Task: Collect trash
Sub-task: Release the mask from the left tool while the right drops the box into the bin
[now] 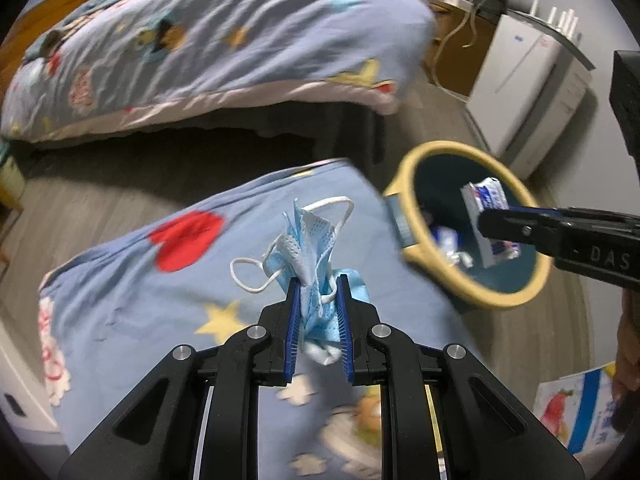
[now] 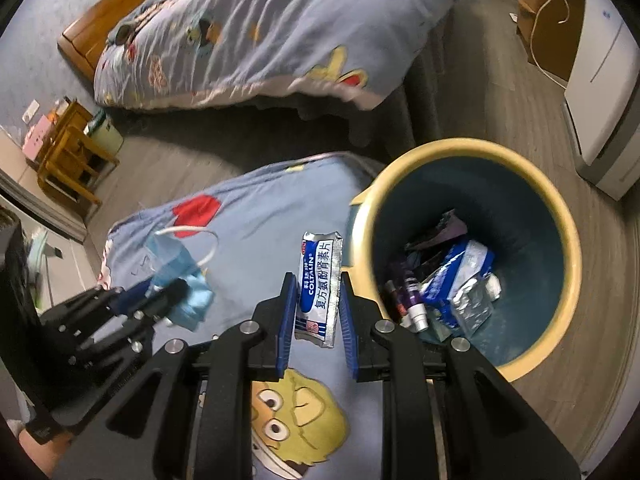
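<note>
both sets of jaws were pinching trash when i checked the feeds. on the left, my left gripper (image 1: 317, 294) had its blue pads pressed onto a crumpled blue face mask (image 1: 308, 248), the white ear loops hanging free on either side, and it was held above the blue cartoon bedcover (image 1: 132, 312), well short of the bin. in the right wrist view the same mask (image 2: 176, 268) showed in the left gripper (image 2: 160, 296) off to that side, over the cover (image 2: 248, 216).

moving right, my right gripper (image 2: 318, 300) was closed on a flat foil medicine sachet (image 2: 320, 284) printed with "coltalin". that view put the sachet over the bed edge, just beside the bin's rim. in the left wrist view the right gripper (image 1: 486, 224) and sachet (image 1: 486, 204) appeared over the bin's mouth, so i judged it was at or near the drop point, though i could not tell exactly.

furthest right stood the round bin (image 2: 576, 264), yellow rim and dark teal inside, on the wood floor against the bed. it already held several pieces: blue and white wrappers, crumpled foil, a small tube or two.

my reading was that the task was well along: some trash binned, two pieces lifted but neither released. what was left was to drop the sachet, then carry the mask across. a printed packet (image 1: 576, 408) lay at the lower right of the left view; i couldn't say whether it was trash.
</note>
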Demonstrator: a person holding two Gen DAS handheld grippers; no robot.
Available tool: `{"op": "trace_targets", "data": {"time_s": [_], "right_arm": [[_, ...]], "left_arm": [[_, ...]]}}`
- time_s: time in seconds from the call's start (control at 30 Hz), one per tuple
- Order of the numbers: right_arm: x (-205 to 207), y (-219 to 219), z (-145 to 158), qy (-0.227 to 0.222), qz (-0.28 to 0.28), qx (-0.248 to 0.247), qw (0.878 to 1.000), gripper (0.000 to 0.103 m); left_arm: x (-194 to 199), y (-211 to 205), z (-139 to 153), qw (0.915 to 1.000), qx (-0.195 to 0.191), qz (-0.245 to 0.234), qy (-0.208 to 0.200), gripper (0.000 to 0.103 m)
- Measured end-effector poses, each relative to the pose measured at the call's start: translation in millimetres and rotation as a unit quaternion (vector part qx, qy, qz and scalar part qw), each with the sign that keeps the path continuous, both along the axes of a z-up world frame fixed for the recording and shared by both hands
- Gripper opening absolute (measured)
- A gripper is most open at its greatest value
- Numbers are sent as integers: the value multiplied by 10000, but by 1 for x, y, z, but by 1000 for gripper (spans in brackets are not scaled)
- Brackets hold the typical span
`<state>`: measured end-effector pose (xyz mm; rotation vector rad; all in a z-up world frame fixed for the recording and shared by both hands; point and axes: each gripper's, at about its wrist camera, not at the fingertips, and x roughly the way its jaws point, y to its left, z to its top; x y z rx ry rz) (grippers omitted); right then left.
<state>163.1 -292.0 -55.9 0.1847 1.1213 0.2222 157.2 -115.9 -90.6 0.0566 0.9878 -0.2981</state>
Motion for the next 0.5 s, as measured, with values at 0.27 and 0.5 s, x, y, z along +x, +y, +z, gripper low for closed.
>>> {"op": "trace_targets", "data": {"time_s": [0.27, 0.5], "right_arm": [[4, -86, -8, 86, -506, -316, 9982, 21], [2, -132, -38, 429, -1113, 76, 9928, 21]], "left_arm": [[12, -83, 10, 9969, 3, -786, -17, 19], [27, -135, -1, 9929, 190, -1175, 2, 19]]}}
